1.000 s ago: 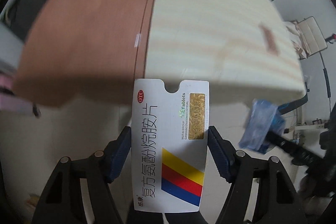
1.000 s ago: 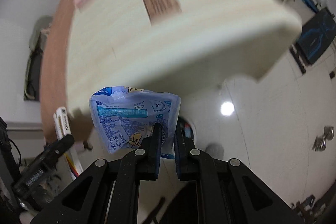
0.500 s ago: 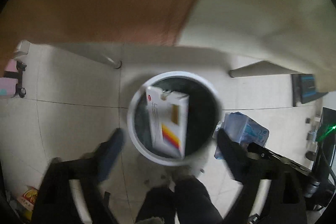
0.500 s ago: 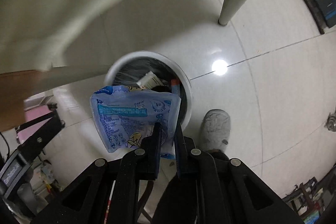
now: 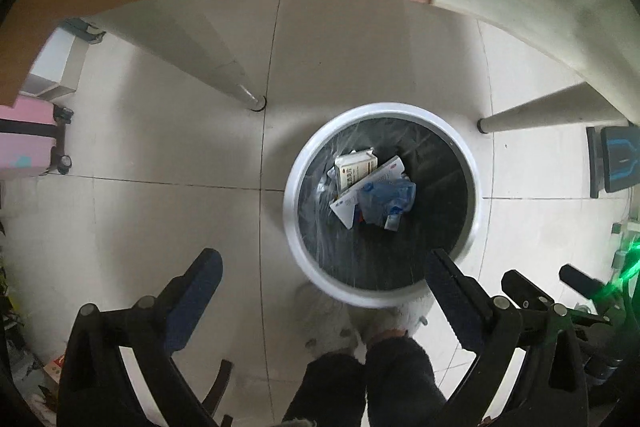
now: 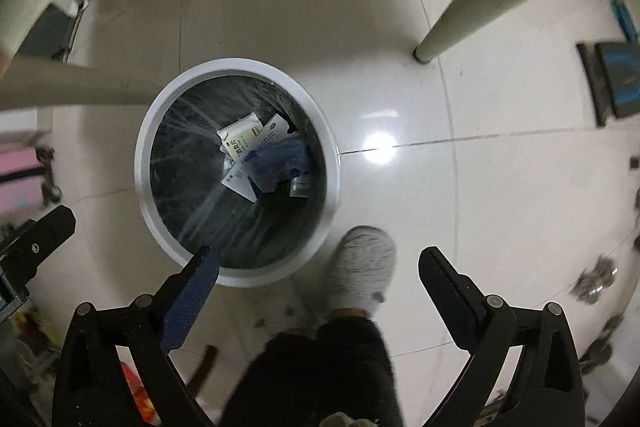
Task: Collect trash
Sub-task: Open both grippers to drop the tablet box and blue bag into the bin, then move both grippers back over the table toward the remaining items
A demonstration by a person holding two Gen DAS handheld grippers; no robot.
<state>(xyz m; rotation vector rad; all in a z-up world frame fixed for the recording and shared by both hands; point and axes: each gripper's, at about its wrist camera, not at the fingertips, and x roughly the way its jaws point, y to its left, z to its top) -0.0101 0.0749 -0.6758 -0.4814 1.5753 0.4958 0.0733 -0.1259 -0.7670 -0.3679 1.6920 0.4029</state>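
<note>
White-rimmed and lined with a dark plastic bag, the trash bin (image 5: 384, 203) stands on the tiled floor below the left gripper (image 5: 320, 291), between two pale table legs. In the left wrist view this gripper hangs above the bin's near edge with its jaws spread wide and nothing between them. Down in the bin lie a white medicine box (image 5: 366, 187), a smaller cream carton (image 5: 354, 167) and a crumpled blue wrapper (image 5: 386, 197) resting on top of the box. The person's dark trouser legs and pale slippers show just below the bin.

From the right wrist view, the right gripper (image 6: 318, 267) is likewise parted and empty, held above the floor just beside the bin (image 6: 236, 67), with one grey slipper (image 6: 362, 267) between its fingers in the picture. The same box (image 6: 256, 151) and blue wrapper (image 6: 280, 159) sit at the bottom; a small dark item beside them is too dim to name, possibly another wrapper.

Judging from this, the dropping step looks finished for both hands. The next move would call for lifting both grippers clear of the table edge overhead and looking for more rubbish to pick up.
</note>
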